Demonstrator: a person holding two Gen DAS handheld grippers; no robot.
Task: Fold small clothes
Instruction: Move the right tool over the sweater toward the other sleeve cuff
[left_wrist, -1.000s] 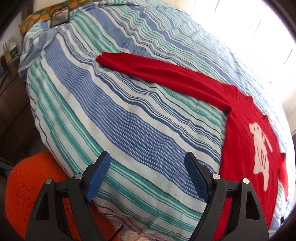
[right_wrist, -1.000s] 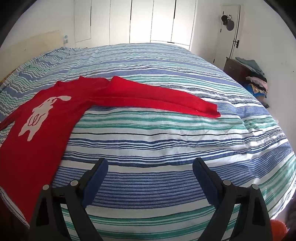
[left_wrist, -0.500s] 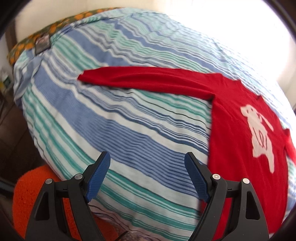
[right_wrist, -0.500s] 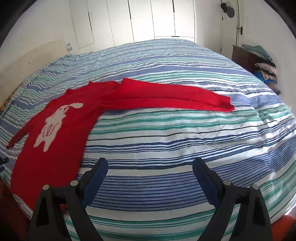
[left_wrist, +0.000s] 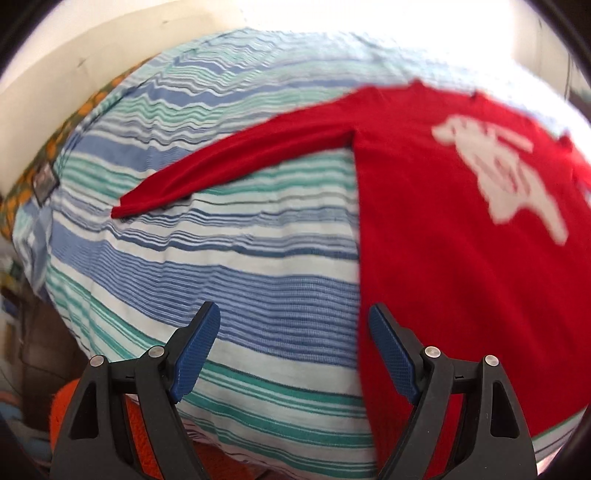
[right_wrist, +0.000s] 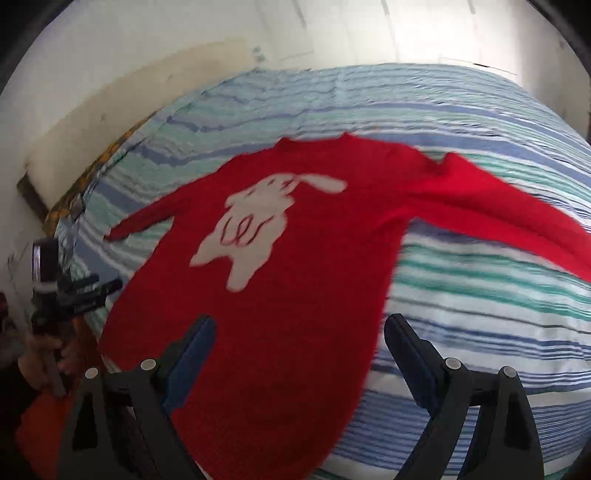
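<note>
A red long-sleeved sweater (left_wrist: 461, 258) with a white rabbit on its front lies flat, face up, on a striped bed (left_wrist: 221, 266). Both sleeves are spread out to the sides. It also shows in the right wrist view (right_wrist: 314, 266). My left gripper (left_wrist: 295, 343) is open and empty, above the bed near the sweater's left lower edge. My right gripper (right_wrist: 299, 350) is open and empty, above the sweater's lower right part. The left gripper also appears at the left edge of the right wrist view (right_wrist: 74, 291).
The bed has a blue, green and white striped cover. An orange fuzzy thing (left_wrist: 147, 424) sits below the bed's near edge. A patterned pillow (left_wrist: 55, 147) and a dark flat object (left_wrist: 46, 181) lie at the far left end. White cupboards (right_wrist: 424, 33) stand behind.
Both cameras have swung toward the sweater. It now fills more of both views, and both grippers are nearer its lower edge. Both grippers stay open.
</note>
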